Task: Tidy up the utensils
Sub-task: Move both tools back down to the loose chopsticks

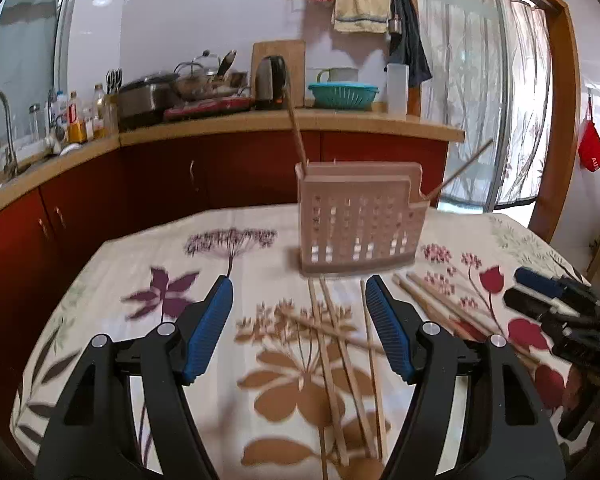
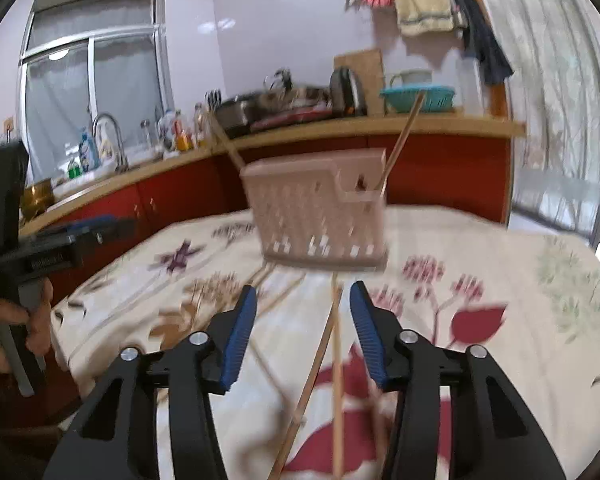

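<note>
The table (image 1: 112, 264), under a cream cloth printed with flowers, carries a pink perforated plastic utensil holder (image 1: 360, 220) at its far middle, two chopsticks already leaning in it. Loose wooden chopsticks (image 1: 332, 360) lie crossed in front of it. Both the left tongs (image 1: 300, 320) and the right tongs (image 2: 303, 316) are released, grasping nothing. Closing on overlapping sticks could lift two at once or flick one off; the light holder could tip if nudged.

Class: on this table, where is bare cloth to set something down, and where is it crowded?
Free: cloth left of the holder, toward the cabinets, and the far right side. Crowded: the loose chopsticks in front of the holder.
</note>
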The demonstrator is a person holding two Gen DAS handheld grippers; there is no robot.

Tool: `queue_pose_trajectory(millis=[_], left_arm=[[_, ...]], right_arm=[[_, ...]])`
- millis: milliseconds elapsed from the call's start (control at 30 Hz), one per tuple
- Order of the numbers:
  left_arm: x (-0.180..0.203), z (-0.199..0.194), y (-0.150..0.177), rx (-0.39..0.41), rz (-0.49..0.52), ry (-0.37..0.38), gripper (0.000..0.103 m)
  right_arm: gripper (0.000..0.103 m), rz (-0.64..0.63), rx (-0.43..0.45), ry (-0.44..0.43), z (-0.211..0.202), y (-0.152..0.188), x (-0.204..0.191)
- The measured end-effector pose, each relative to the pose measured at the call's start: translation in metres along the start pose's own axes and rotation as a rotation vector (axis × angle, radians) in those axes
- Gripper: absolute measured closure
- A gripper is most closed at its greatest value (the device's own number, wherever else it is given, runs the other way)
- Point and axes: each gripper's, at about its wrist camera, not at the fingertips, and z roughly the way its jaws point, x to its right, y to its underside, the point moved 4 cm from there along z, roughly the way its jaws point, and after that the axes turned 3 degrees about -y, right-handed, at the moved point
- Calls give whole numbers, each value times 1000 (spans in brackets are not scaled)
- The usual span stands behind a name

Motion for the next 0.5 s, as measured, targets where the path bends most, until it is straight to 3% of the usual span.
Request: queue_pose_trajectory(millis=[267, 500], left_arm=[[-9, -2, 38, -75, -35, -12, 36], [-9, -2, 51, -93, -39, -6, 36]], right_arm=[[70, -14, -117, -14, 16, 41, -11], [72, -27, -205, 12, 29, 58, -13]])
